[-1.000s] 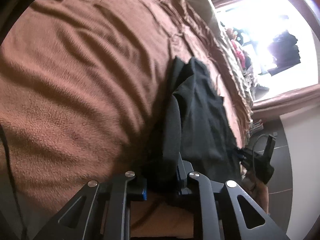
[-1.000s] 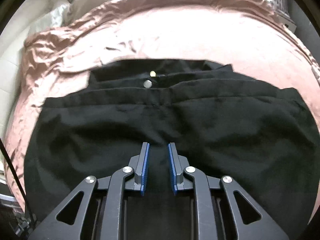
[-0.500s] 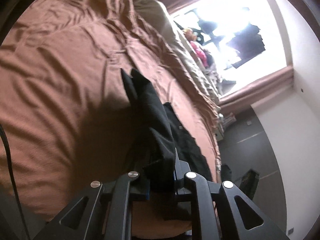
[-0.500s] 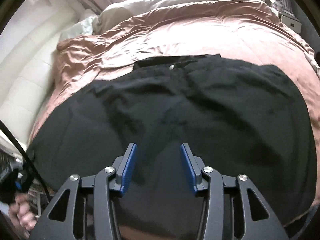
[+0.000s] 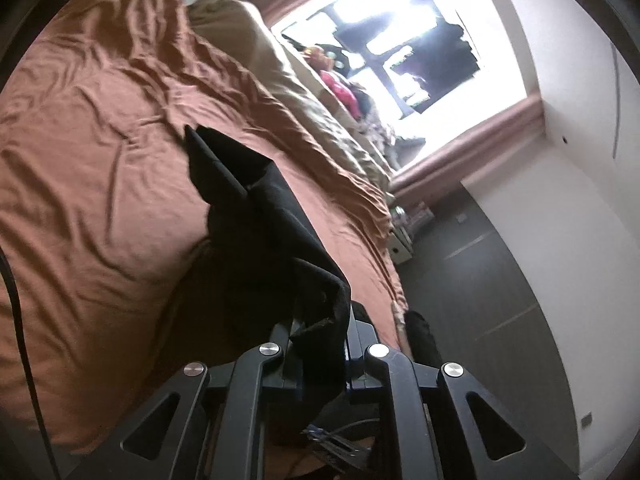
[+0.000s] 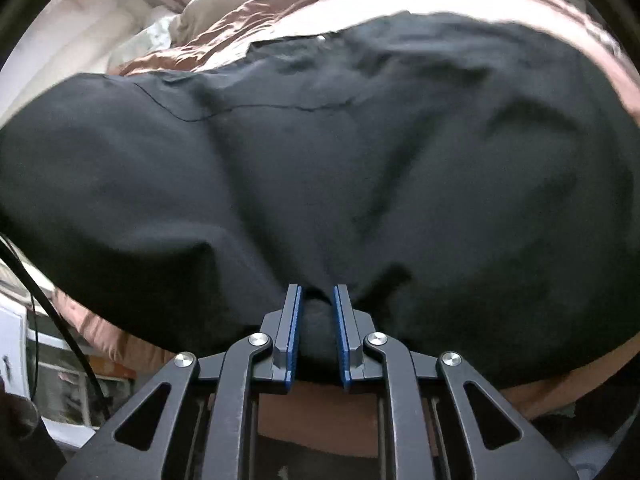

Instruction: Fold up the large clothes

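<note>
Left gripper (image 5: 320, 344): black two-finger tongs at the bottom of the left wrist view. Jaws nearly together, clamped on a bunched fold of the black garment (image 5: 256, 216). They have been narrowing a little. The cloth fills the gap between them and hides the pads.

Black garment, left wrist view: dark matte fabric rising from the jaws as a raised ridge, running up and left to a pointed corner that stands clear above the bedspread (image 5: 100, 168). The lower part falls away in shadow beside the gripper; how much of it rests on the bed there cannot be told.

Right gripper (image 6: 316, 312): black tongs with blue pads (image 6: 295, 320). Jaws have just closed in from a wider gap, now narrow, pinching a small gathered lump at the near edge of the black garment (image 6: 320, 152). Folds radiate from the pinch.

Black garment, right wrist view: spreads wide across the frame, lying over the bedspread (image 6: 248, 28), which shows beyond its far edge and below its near edge. A thin seam line crosses the upper part. A small pale spot sits at the far edge; too blurred to identify.

Bedspread: brown-pink, creased, covering the bed.

Pillow (image 5: 248, 36): pale, at the far end of the bed.

Cable (image 5: 20, 320): thin, black, along the left margin.

Floor (image 5: 480, 280): dark grey, right of the bed.

Window (image 5: 400, 28): very bright, with dark shapes in front, details washed out.

Wall (image 5: 568, 160): white, plain.
</note>
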Demonstrator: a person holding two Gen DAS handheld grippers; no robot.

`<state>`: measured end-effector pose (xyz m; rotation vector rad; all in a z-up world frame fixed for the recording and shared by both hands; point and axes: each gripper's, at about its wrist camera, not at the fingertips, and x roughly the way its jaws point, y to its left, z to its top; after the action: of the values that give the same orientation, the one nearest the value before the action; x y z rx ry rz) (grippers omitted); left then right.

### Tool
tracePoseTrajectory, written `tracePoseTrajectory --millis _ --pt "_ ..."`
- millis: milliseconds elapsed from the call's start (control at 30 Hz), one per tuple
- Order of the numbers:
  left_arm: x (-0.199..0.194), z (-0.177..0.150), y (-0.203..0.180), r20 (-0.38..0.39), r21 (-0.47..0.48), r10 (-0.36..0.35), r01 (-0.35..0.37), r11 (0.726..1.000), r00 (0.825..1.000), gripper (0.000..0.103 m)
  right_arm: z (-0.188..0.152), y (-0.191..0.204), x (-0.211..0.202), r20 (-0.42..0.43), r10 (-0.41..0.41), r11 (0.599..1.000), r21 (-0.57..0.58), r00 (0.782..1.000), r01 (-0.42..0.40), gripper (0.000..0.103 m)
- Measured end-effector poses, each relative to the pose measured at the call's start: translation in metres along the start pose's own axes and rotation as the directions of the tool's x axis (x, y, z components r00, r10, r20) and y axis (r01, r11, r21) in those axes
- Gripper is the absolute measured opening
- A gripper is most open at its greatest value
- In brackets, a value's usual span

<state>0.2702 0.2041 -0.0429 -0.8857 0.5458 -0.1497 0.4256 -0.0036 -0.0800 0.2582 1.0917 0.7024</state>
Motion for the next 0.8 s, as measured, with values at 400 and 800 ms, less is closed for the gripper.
tracePoseTrajectory --millis 400,800 --pt "0.054 -0.006 -0.093 -0.082 0.151 -0.063 0.075 0.986 0.995 0.012 0.006 -0.031 -0.067 0.083 0.052 0.997 0.054 0.995 -0.056 0.037" --pt "0.131 -0.044 -0.146 -0.228 0.224 -0.07 0.123 0.967 0.971 0.012 -0.008 -0.122 -0.177 0.311 0.035 0.977 0.187 0.95 -0.097 0.056"
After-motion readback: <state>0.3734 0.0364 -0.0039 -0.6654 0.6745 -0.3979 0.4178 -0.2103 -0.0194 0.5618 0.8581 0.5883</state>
